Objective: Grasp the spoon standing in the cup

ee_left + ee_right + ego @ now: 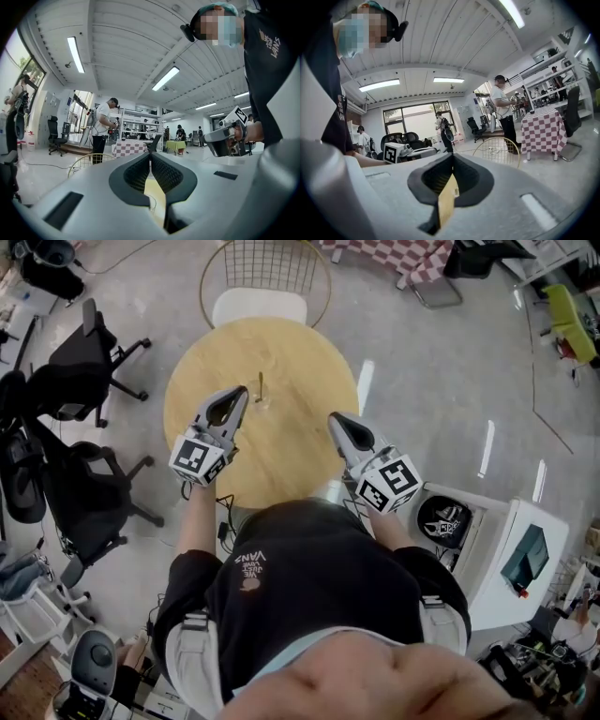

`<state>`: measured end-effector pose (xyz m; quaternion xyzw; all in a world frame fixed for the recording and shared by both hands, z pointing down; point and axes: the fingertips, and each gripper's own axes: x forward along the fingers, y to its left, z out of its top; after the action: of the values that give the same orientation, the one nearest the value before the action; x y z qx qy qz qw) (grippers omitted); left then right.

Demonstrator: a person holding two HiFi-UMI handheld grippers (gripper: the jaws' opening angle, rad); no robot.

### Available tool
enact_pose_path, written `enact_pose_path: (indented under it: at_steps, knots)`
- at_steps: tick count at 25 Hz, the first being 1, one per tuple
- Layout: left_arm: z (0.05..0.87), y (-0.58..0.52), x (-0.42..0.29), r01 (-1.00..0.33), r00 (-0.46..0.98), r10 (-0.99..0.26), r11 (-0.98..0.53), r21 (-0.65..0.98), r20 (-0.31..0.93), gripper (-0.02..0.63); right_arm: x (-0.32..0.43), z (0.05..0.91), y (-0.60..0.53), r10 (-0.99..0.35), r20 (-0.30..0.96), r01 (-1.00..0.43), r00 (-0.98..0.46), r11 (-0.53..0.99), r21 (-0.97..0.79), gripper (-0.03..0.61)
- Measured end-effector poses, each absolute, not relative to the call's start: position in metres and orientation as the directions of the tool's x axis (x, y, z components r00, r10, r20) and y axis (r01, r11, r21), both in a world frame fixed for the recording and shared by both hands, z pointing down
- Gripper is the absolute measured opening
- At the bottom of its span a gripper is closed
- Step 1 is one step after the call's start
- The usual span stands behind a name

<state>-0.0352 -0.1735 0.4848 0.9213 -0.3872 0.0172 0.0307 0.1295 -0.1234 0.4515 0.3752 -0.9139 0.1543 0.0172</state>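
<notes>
A small clear cup (262,402) stands on the round wooden table (281,456), towards its far side. A thin spoon (260,384) stands upright in it. My left gripper (243,393) is shut, with nothing between its jaws, and its tips lie just left of the cup. In the left gripper view the shut jaws meet at the left gripper's tip (150,154), with a strip of tabletop below them. My right gripper (332,418) hovers over the table's right part, well clear of the cup. Its jaws also meet, with nothing held, at the right gripper's tip (452,154).
A wire-backed chair with a white seat (260,306) stands behind the table. Black office chairs (80,371) are at the left, and a white machine (487,540) at the right. Other people stand by shelves and a checkered table (543,129) far off.
</notes>
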Motion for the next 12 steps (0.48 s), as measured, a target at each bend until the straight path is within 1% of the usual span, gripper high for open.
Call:
enact_pose_path:
  at_steps: [12]
  knots:
    - [0.51,-0.194,-0.033,-0.669,0.742,-0.663,-0.743,0.038,0.096,0.011,0.133,0.456,-0.119,-0.689,0.166,-0.704,-0.705,0.654,-0.275,-0.002]
